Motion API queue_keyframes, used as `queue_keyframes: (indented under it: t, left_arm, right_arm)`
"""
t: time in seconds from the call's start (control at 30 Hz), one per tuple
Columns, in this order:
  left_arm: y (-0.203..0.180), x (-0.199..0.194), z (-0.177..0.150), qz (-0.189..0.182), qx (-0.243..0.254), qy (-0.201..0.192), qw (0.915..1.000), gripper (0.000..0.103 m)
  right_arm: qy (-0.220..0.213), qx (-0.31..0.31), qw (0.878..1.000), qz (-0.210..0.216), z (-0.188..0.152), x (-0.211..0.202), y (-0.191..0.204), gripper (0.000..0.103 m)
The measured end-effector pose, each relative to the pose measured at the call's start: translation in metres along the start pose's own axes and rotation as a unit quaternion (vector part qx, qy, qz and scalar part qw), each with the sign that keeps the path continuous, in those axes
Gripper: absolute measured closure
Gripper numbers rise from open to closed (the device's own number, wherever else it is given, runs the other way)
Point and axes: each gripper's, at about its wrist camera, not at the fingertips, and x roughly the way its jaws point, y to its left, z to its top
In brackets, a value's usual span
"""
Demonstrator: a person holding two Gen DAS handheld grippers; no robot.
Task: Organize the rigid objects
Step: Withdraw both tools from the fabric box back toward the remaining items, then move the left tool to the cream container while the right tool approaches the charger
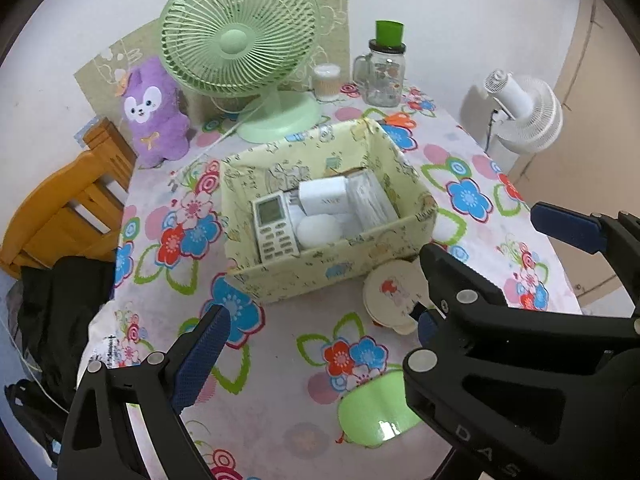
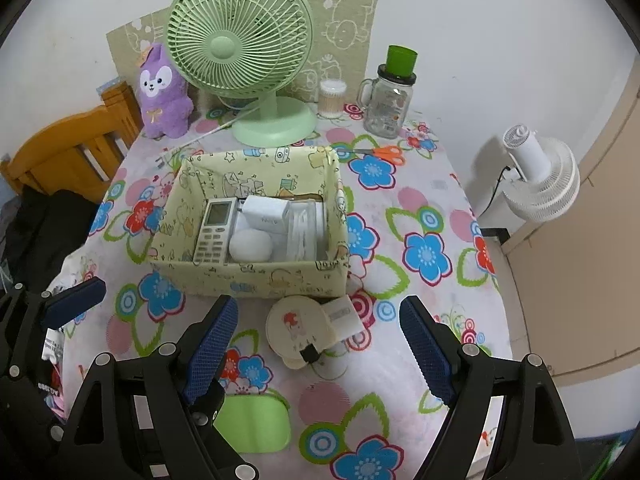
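Both tongs hover low over the flowered worktop (image 2: 432,216), pointing toward the yellow storage box (image 2: 248,276). The right tongs (image 2: 320,354) are wide apart around the round cream case (image 2: 298,326), not touching it. The left tongs (image 1: 320,328) are also apart, holding nothing.

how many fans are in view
2. The green desk fan stands on the table behind the storage box; the white fan stands off the table to the right. None seem hidden.
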Motion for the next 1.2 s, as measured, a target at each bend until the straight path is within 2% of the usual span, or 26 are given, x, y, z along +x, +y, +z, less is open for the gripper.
queue_keyframes:
  t: [0.2,0.33,0.73,1.2]
  left_arm:
    - [-0.002,0.001,-0.011,-0.013,-0.007,-0.001,0.9999,0.007]
    - [-0.008,0.004,-0.016,-0.007,0.008,0.001,0.9999,0.007]
    - [-0.023,0.021,-0.024,-0.034,0.028,0.008,0.9990,0.007]
    - [-0.018,0.069,-0.031,-0.055,-0.022,0.032,0.9978,0.007]
  right_arm:
    - [0.001,0.010,1.000,0.013,-0.014,-0.001,-0.003,0.018]
    - [-0.002,0.003,1.000,0.014,-0.023,-0.001,-0.003,0.018]
    - [0.000,-0.006,0.999,0.034,-0.037,0.012,-0.020,0.018]
    - [0.018,-0.022,0.998,0.063,-0.047,0.054,-0.047,0.018]
